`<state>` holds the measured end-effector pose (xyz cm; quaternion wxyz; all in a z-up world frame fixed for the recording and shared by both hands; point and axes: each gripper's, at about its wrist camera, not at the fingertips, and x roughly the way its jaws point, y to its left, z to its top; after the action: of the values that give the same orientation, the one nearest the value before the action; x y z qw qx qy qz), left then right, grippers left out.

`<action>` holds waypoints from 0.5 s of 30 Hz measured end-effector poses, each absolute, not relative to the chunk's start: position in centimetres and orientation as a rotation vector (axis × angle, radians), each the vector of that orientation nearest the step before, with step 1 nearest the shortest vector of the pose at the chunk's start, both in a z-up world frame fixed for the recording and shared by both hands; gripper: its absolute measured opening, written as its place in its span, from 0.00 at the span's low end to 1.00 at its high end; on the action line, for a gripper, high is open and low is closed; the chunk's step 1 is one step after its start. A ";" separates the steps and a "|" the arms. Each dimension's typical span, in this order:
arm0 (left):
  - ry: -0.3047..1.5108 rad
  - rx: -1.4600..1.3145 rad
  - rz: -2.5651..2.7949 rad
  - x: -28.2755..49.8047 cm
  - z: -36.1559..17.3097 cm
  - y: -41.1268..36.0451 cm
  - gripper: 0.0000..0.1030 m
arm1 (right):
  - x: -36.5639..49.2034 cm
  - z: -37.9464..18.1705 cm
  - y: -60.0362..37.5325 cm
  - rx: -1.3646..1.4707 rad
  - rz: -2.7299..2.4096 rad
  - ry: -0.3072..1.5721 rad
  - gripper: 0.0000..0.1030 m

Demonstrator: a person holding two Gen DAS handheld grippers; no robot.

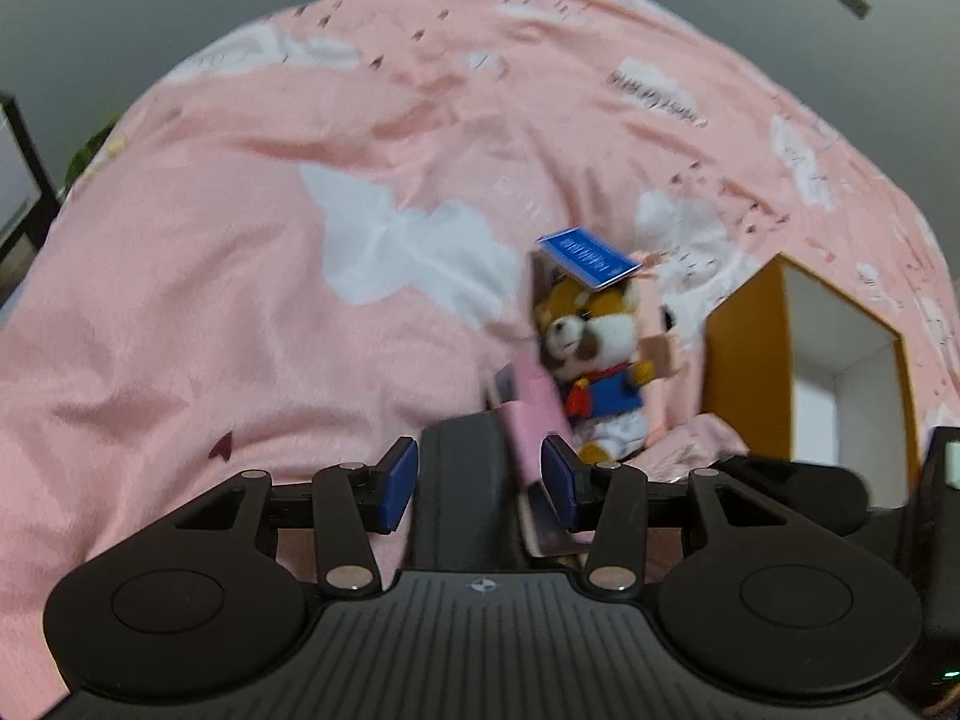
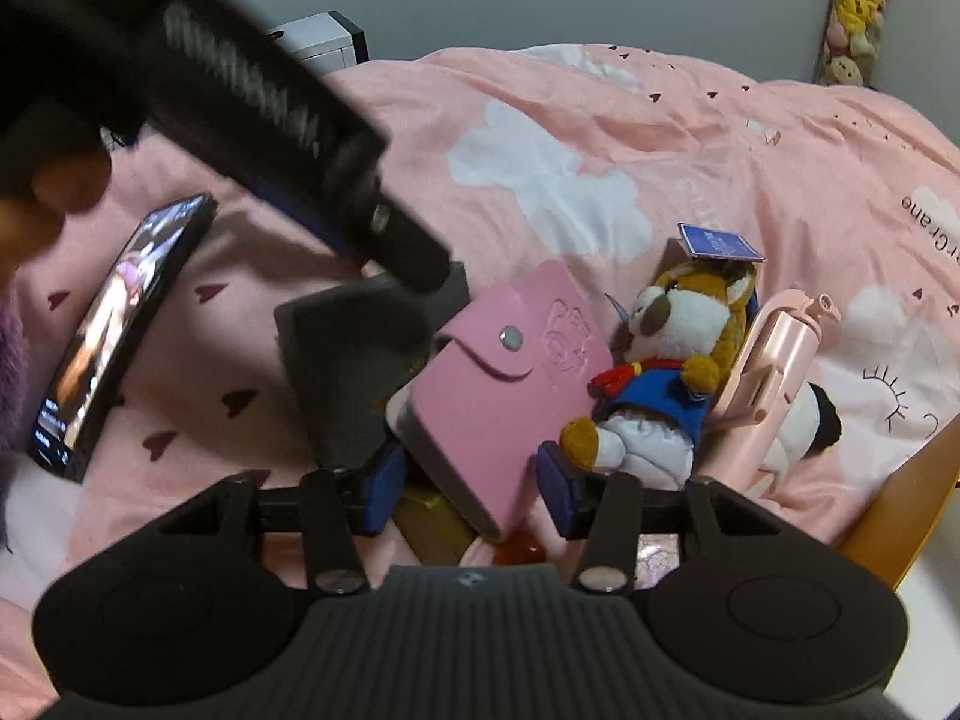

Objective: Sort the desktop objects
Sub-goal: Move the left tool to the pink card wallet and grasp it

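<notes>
A: Where is the pink card wallet [image 2: 510, 384]?
B: On the bed [image 2: 600, 138], leaning against the plush toy [image 2: 666, 372], between the spread right tongs [image 2: 474, 483].

A: And the left tongs [image 1: 480, 483]?
B: Also spread, straddling a dark case [image 1: 462, 480]. Centre the wallet before closing; pinching its edge would probably let it slip.
</notes>
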<state>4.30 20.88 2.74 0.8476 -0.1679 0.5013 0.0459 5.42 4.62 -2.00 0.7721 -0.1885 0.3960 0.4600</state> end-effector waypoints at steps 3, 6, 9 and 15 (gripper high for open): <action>1.020 -0.358 0.065 3.9 3.6 20.1 0.51 | 5.3 -1.2 3.8 -0.390 0.982 0.816 0.29; 0.985 -0.374 0.049 3.5 3.7 19.2 0.51 | 6.1 -0.1 2.5 -0.314 0.937 0.788 0.22; 0.966 -0.453 0.016 3.5 3.1 18.6 0.51 | 7.4 0.1 1.1 -0.224 0.911 0.821 0.21; 0.956 -0.534 0.019 4.4 1.4 16.4 0.51 | 7.5 -0.5 0.5 -0.166 0.897 0.830 0.21</action>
<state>4.43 16.40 1.37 0.8539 -0.2537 0.4543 0.0089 7.53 0.48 -0.51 0.8158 -0.0781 0.3893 0.4205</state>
